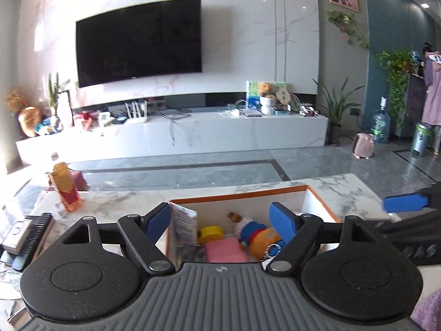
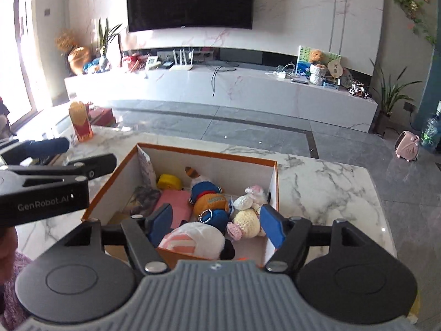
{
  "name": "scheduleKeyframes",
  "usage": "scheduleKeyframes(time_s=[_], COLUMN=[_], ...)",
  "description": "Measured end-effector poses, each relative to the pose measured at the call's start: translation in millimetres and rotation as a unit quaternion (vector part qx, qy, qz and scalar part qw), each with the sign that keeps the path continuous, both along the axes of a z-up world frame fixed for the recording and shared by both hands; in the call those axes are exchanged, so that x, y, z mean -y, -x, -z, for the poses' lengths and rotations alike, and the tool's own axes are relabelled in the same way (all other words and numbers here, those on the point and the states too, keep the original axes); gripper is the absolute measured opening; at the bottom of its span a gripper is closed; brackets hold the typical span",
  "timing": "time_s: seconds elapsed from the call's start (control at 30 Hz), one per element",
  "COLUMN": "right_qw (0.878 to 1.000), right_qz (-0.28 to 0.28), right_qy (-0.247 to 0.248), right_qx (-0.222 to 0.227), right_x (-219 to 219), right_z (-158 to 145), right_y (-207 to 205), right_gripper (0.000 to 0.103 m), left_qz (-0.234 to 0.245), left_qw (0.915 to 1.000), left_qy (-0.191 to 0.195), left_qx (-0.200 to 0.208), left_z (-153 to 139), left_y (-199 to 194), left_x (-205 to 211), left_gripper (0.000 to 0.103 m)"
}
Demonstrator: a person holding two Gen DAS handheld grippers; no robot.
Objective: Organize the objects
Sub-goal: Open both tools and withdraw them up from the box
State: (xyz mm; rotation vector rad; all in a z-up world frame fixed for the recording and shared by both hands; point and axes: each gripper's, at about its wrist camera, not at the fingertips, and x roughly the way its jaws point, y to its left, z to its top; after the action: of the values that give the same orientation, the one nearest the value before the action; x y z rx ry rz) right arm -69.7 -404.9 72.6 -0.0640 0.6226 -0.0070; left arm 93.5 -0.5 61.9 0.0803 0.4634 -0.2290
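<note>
Both the left gripper [image 1: 220, 220] and the right gripper [image 2: 215, 224] hung released above the orange-rimmed box [image 2: 209, 154] on the marble worktop [image 2: 330, 182], nothing between their fingers; the soft toys [image 2: 210, 200] lay inside the box; they looked light and squashy, best pinched across a plump body; the fries carton [image 2: 80, 122] stood apart, thin-walled, easily crushed

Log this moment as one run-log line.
left hand-held gripper: open, empty | right hand-held gripper: open, empty | box: holds plush toys | both above box
</note>
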Motion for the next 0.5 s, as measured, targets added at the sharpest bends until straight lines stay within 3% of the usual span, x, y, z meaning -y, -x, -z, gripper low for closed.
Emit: scheduleKeyframes(time_s=[0.23, 0.37, 0.5], right_qw=[0.994, 0.991, 0.991], right_qz=[0.045, 0.059, 0.076], right_qy=[-0.045, -0.072, -0.068], right_qx=[0.087, 0.098, 0.091], right_x=[-13, -12, -12], right_z=[-17, -14, -6], right_y=[56, 71, 77], right_gripper=[0.086, 0.089, 0.09], left_qz=[-0.048, -0.06, -0.071], left_qw=[0.9983, 0.9977, 0.9971], left_qy=[0.034, 0.03, 0.023], left_qx=[0.006, 0.011, 0.014], left_z=[1, -1, 6], left_y=[24, 37, 47], left_x=[-17, -23, -22], left_gripper=[0.095, 0.095, 0.095])
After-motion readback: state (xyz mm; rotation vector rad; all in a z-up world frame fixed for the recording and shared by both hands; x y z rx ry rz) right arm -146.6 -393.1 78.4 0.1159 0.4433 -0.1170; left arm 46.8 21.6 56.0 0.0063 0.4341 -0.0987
